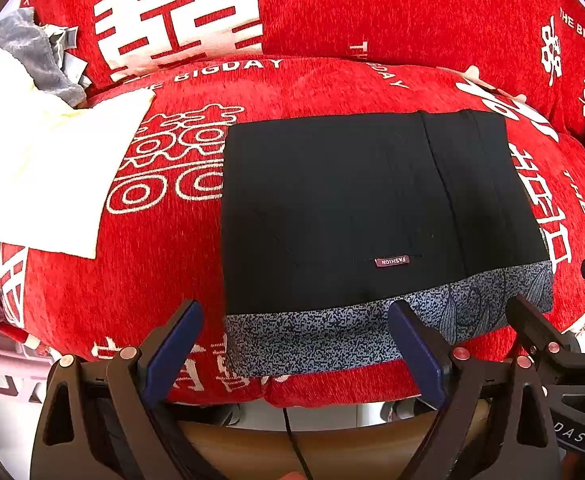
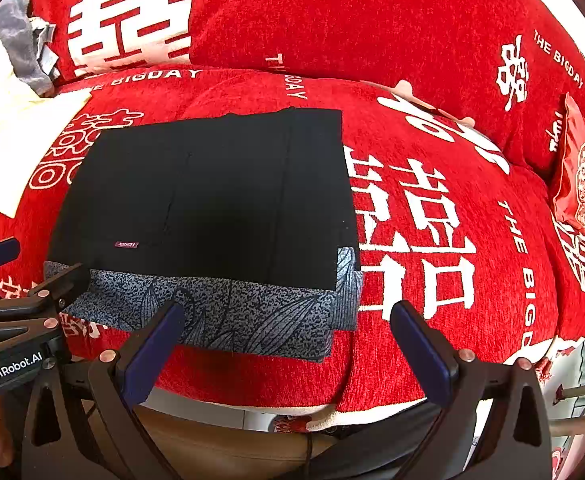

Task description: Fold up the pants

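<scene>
Two grippers are hovering at the near edge of a red sofa cushion with white lettering (image 1: 164, 264). Far left, a pale cream cloth (image 1: 40, 168) is lying flat beside crumpled grey fabric (image 1: 40, 52). Centre, the folded black pants with a grey speckled waistband (image 1: 332, 200) are resting squarely on the cushion, a small maroon label (image 1: 391, 261) showing. The left gripper (image 1: 294, 340) is holding its blue-padded jaws spread wide, empty. Rightward, the right gripper (image 2: 288, 340) is likewise gaping open, gripping nothing, over the pants' right corner.
</scene>
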Available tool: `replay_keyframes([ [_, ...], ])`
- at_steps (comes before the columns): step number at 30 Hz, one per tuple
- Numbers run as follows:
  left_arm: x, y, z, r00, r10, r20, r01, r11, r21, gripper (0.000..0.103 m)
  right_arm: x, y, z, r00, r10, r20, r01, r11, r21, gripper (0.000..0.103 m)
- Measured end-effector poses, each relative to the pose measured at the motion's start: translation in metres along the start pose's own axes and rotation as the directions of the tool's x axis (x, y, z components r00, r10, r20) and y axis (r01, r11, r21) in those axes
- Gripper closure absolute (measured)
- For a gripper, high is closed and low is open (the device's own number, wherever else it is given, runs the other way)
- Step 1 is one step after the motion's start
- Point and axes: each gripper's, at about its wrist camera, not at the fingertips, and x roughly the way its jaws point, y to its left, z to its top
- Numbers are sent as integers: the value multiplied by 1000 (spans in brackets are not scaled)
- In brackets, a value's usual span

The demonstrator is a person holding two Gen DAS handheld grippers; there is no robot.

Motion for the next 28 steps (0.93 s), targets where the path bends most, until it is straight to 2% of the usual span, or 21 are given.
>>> replay_keyframes([
  [23,2,5,-3,1000,-15,-7,15,1000,2,9,3,-3,-4,1000,13,-6,-13,1000,-25,1],
  [28,10,14,-8,998,-41,-37,40,999,-18,9,11,-7,-10,999,15,-30,-15,1000,-17,1],
])
